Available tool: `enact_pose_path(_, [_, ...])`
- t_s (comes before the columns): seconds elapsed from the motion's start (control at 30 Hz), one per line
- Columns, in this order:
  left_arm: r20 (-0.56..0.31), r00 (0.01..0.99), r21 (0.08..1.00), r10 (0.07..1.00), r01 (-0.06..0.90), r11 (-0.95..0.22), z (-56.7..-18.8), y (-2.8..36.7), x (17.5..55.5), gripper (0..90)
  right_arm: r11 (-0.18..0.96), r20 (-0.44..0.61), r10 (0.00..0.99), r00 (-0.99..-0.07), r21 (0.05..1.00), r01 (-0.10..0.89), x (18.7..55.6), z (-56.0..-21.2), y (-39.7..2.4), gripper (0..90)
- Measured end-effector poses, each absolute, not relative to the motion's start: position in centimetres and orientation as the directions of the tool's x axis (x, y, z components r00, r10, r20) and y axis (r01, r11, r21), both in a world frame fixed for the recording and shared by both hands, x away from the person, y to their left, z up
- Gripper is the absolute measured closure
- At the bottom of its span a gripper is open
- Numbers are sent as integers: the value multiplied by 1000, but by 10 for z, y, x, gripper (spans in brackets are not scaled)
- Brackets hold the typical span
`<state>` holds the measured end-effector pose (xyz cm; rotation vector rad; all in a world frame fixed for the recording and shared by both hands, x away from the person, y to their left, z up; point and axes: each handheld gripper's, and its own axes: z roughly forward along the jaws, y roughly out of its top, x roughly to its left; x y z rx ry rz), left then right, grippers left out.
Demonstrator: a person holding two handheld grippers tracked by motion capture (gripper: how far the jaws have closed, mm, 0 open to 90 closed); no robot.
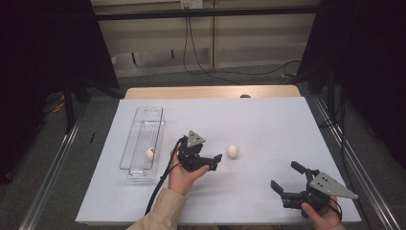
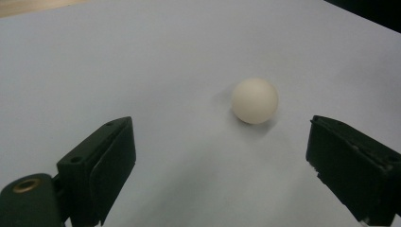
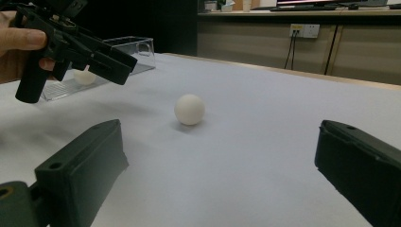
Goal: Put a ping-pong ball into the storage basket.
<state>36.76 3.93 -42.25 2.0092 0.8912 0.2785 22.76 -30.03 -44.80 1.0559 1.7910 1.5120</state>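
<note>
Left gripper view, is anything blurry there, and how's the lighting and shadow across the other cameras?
Left gripper view: the ball is fairly sharp, the near jaws soft, its shadow faint. Right gripper view: even light, the clear tray slightly hazy. High view: the white table is bright, the surroundings dark.

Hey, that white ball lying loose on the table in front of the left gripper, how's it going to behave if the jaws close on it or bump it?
The white ball looks round and smooth and lies free on the flat white table, so a nudge would probably roll it. It seems small and likely light. The left gripper stands open short of it; an off-centre squeeze might squirt it out.
</note>
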Motion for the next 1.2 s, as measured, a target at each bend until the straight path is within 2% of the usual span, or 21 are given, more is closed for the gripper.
enact_pose_path(1.2, [-149,736,808,661,476,-347,-429,16,370,91,53,67,845,-530,976,209,226,-447,-301,17])
